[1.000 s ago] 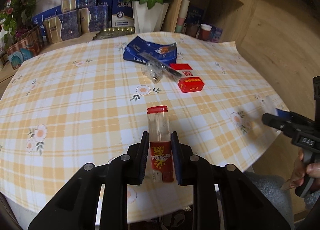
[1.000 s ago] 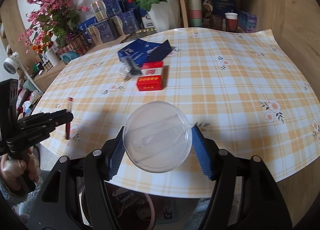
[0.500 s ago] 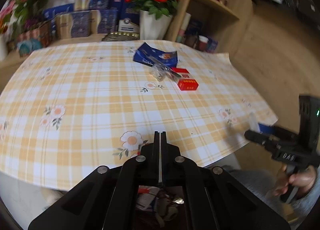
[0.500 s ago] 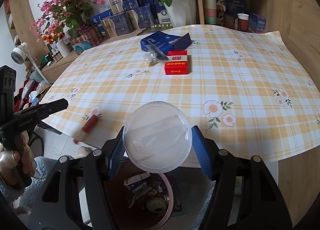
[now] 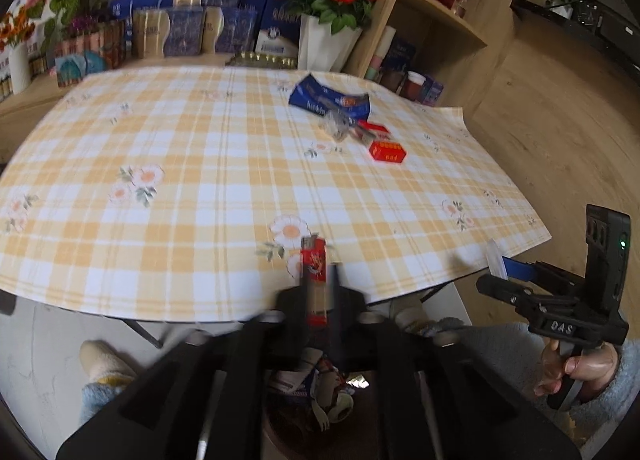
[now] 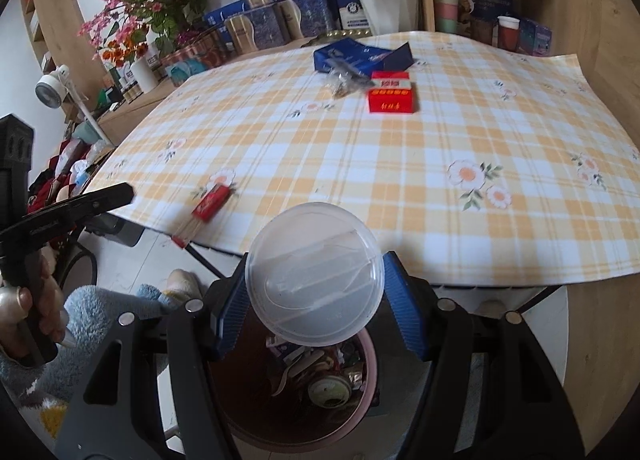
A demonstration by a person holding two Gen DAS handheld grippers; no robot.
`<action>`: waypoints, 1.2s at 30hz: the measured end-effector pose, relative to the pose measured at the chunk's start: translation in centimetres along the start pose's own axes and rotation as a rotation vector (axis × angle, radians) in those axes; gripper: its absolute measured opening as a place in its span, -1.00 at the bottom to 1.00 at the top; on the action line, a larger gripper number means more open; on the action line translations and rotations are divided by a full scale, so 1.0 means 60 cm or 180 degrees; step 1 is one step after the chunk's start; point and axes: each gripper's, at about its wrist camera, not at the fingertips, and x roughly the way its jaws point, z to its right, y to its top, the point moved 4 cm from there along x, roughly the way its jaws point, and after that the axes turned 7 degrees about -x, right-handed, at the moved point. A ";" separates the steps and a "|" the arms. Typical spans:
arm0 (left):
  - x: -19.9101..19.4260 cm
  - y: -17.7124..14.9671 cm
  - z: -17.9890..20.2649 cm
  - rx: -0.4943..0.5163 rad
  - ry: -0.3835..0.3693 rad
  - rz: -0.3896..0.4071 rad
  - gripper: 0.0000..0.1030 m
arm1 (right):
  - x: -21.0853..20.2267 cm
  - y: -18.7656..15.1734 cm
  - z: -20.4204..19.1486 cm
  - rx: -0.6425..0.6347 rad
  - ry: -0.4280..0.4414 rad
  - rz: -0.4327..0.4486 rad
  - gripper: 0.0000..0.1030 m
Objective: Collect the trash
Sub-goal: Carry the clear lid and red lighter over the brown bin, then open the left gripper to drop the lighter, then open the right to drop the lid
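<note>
My left gripper (image 5: 320, 284) is shut on a red-labelled clear tube (image 5: 314, 272), held off the table's front edge above the trash bin (image 5: 320, 400); the view is blurred. From the right wrist view the tube (image 6: 210, 204) sticks out past the left gripper (image 6: 120, 194). My right gripper (image 6: 316, 292) is shut on a clear round plastic lid (image 6: 314, 272), held over the pink-rimmed trash bin (image 6: 370, 364). On the table lie a red box (image 6: 391, 100), a crumpled clear wrapper (image 6: 344, 82) and a blue packet (image 6: 360, 54).
The checked tablecloth table (image 6: 400, 180) fills the middle. Gift boxes (image 6: 280, 20), a white vase of roses (image 6: 384, 8) and a wooden shelf (image 6: 500, 0) stand behind it. The person's slippered feet (image 5: 100, 364) are left of the bin.
Both grippers have drawn back from the table to above the bin. The left gripper still holds the tube, now seen end-on. The lid stays in the right gripper.
</note>
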 end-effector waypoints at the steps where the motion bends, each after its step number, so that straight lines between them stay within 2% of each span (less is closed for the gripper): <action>1: 0.009 -0.002 0.000 0.0011 -0.0005 -0.0017 -0.27 | 0.001 -0.002 -0.002 0.0010 0.0007 -0.0007 0.25; 11: 0.134 -0.009 0.008 0.0320 0.0276 -0.0380 -0.29 | 0.004 -0.010 -0.003 0.0044 0.0021 -0.0028 0.25; 12: 0.140 -0.010 0.012 0.0397 0.0325 -0.0367 -0.33 | 0.004 -0.010 -0.002 0.0050 0.0019 -0.0027 0.25; 13: 0.144 -0.010 0.013 0.0443 0.0353 -0.0373 -0.51 | 0.003 -0.011 0.000 0.0060 0.0017 -0.0028 0.25; 14: 0.145 -0.009 0.014 0.0487 0.0397 -0.0369 -0.57 | 0.002 -0.012 0.001 0.0067 0.0015 -0.0028 0.25; 21: 0.108 -0.034 0.020 0.0403 0.0071 -0.0474 -0.57 | -0.004 -0.023 0.007 0.0113 0.0030 0.0000 0.25; 27: 0.060 -0.099 0.049 0.0509 -0.0251 -0.0657 -0.57 | -0.005 -0.037 0.013 0.0168 0.0051 -0.0012 0.25; 32: 0.071 -0.148 0.071 0.0558 -0.0491 -0.0860 -0.57 | -0.002 -0.051 0.019 0.0234 0.0037 -0.0047 0.25; 33: 0.072 -0.151 0.075 0.0559 -0.0526 -0.0859 -0.46 | -0.002 -0.054 0.020 0.0247 0.0031 -0.0058 0.25; 34: 0.072 -0.153 0.080 0.0557 -0.0571 -0.0838 -0.11 | -0.001 -0.056 0.021 0.0252 0.0025 -0.0065 0.25; 36: 0.062 -0.148 0.086 0.0561 -0.0602 -0.0690 0.36 | 0.000 -0.061 0.020 0.0255 0.0018 -0.0083 0.25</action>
